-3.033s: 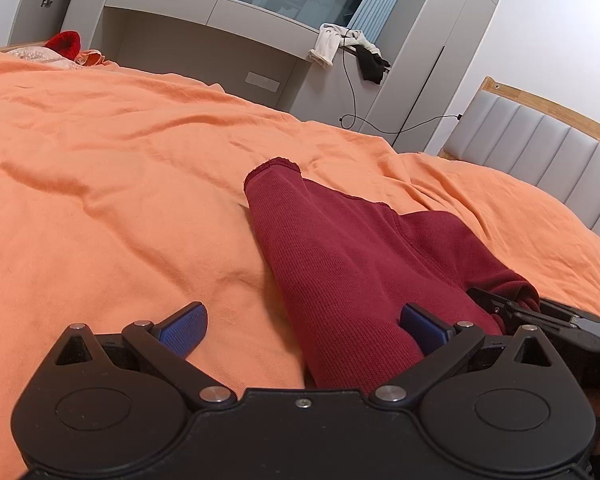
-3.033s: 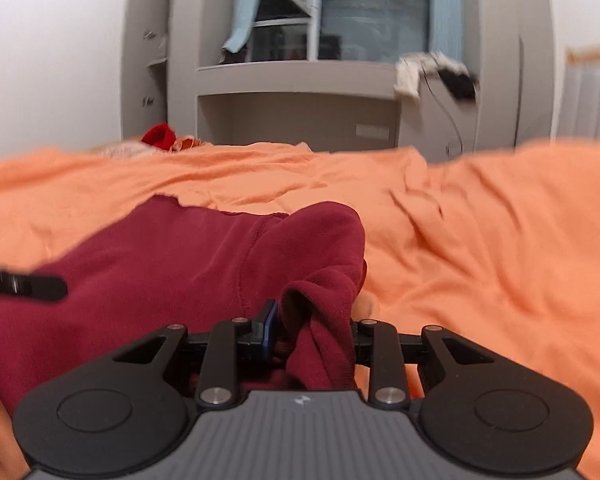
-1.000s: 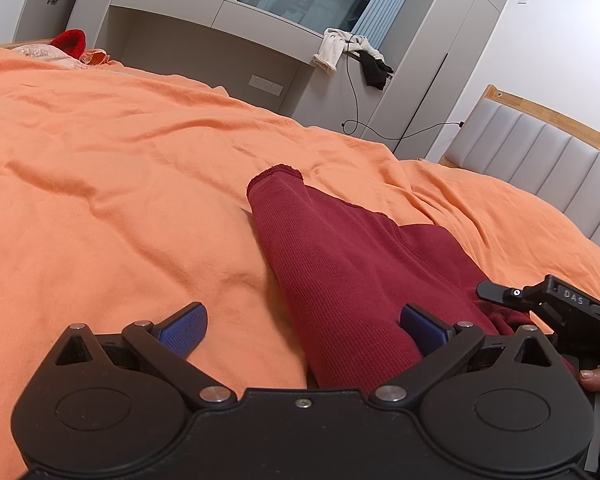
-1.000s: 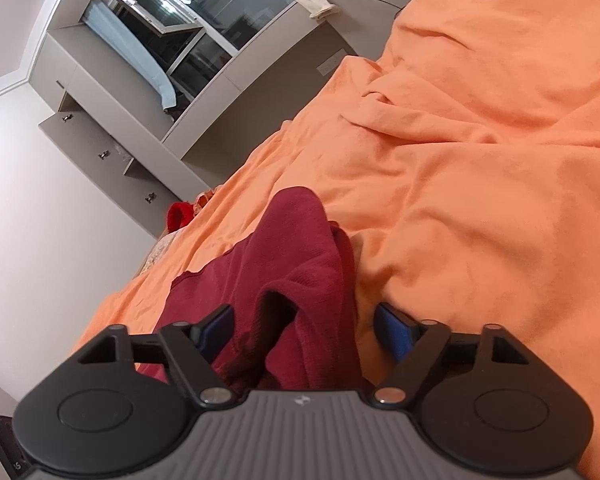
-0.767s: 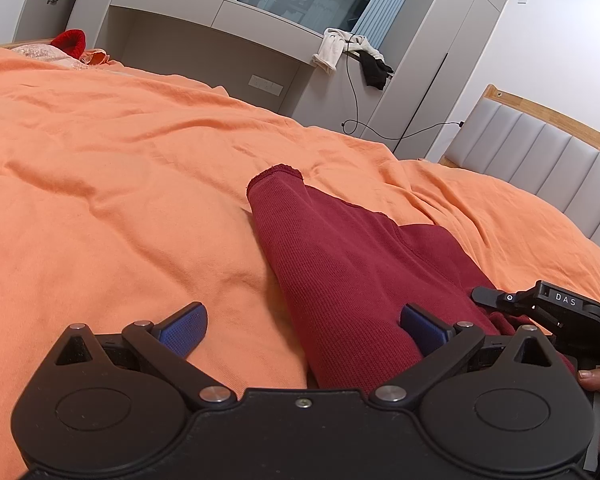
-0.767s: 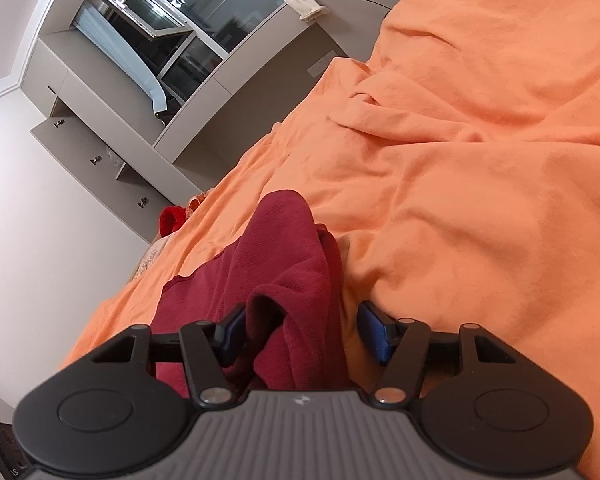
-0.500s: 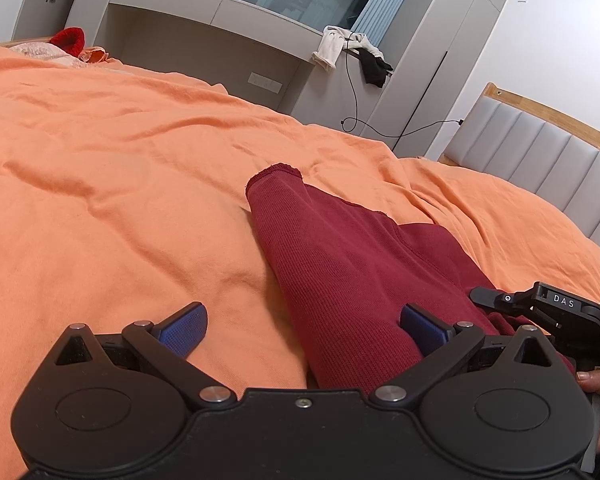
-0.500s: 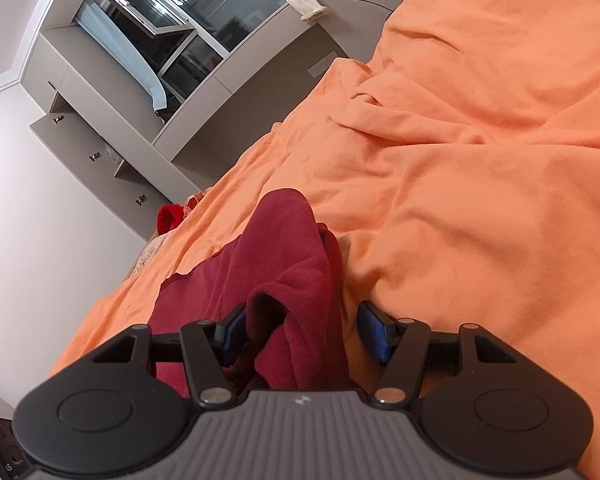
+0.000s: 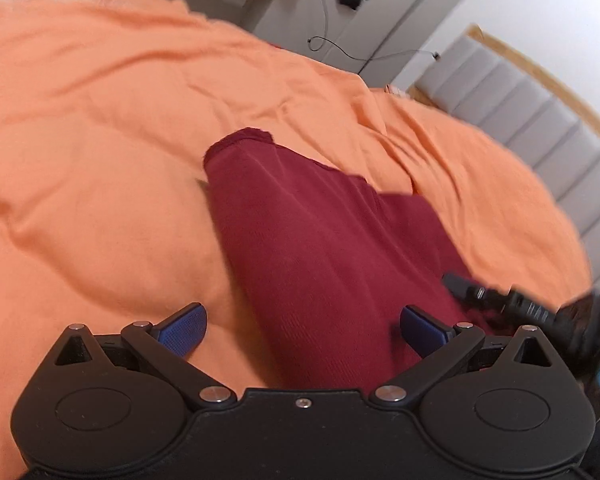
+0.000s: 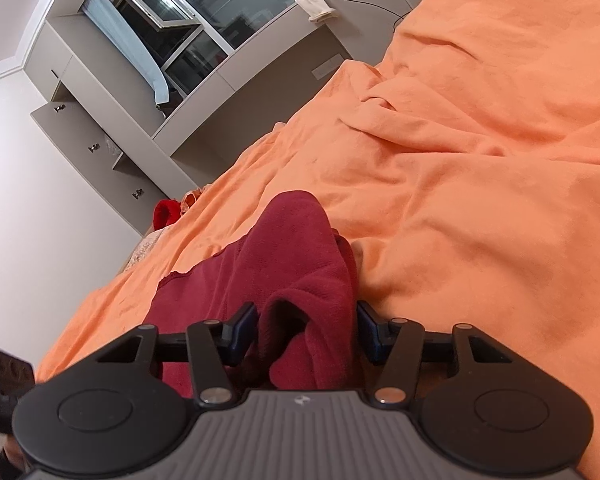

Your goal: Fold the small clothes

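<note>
Closing in over the last second, the right gripper (image 10: 306, 332) now has its blue pads at either side of a bunched fold of the maroon knit garment (image 9: 320, 248), though whether they press it is unclear. That garment lies on the orange bedsheet (image 9: 100, 140). Over its near end, the left gripper (image 9: 302, 326) has swung sideways, jaws wide apart.

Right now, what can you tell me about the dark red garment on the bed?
The dark red garment is a soft knit piece, partly folded into a long band on the orange bedcover, its ribbed cuff end pointing away. Its near end is bunched between the pads of the right tool, whose jaws have just been closing around it. The left tool is open astride the other part.
</note>
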`<move>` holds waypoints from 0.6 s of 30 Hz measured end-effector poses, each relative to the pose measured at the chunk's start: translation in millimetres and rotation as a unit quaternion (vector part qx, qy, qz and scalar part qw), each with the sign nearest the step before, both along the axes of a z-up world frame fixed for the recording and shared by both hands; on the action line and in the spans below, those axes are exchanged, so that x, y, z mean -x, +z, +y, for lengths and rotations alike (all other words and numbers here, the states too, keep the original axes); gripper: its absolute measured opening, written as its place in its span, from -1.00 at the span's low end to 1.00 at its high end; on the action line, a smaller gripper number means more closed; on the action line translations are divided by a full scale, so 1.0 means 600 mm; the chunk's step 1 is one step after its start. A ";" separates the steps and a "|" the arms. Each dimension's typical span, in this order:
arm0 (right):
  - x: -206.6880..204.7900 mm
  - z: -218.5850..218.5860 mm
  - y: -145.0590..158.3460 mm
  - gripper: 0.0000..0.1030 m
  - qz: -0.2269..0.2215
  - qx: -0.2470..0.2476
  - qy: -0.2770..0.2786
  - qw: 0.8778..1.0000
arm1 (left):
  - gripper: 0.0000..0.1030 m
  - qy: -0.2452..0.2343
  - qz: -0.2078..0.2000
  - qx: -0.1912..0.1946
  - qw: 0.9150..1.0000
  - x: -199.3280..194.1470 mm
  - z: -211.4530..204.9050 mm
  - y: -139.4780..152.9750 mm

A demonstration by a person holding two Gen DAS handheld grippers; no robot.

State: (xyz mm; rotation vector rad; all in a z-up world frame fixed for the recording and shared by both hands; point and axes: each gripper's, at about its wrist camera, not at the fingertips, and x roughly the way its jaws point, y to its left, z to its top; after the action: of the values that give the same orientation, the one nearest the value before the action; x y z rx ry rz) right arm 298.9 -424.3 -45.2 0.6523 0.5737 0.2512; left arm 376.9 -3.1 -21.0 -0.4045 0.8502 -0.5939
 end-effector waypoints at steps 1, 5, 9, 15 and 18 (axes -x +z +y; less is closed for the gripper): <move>0.000 0.001 -0.001 0.14 0.000 0.001 0.000 1.000 | 0.99 0.005 0.005 0.013 1.000 -0.001 0.006 -0.005; -0.001 0.005 0.000 0.13 -0.001 0.002 0.001 1.000 | 0.99 -0.014 -0.016 -0.021 1.000 0.013 -0.009 -0.002; -0.001 0.020 0.006 0.07 -0.009 0.022 0.002 1.000 | 0.87 -0.020 -0.035 -0.054 0.998 0.027 -0.034 0.007; 0.002 0.034 0.015 -0.25 -0.026 0.063 0.005 0.998 | -0.10 -0.035 -0.064 -0.059 0.996 0.041 -0.048 0.023; 0.006 0.041 0.027 -0.47 -0.045 0.085 0.006 0.995 | -0.57 -0.031 -0.108 -0.090 0.990 0.056 -0.059 0.039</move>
State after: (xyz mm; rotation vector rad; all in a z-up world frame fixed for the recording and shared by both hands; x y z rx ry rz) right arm 295.3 -399.6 -29.1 0.4702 0.5063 0.2380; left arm 343.0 -38.6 2.7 -0.1465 0.7029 -0.6018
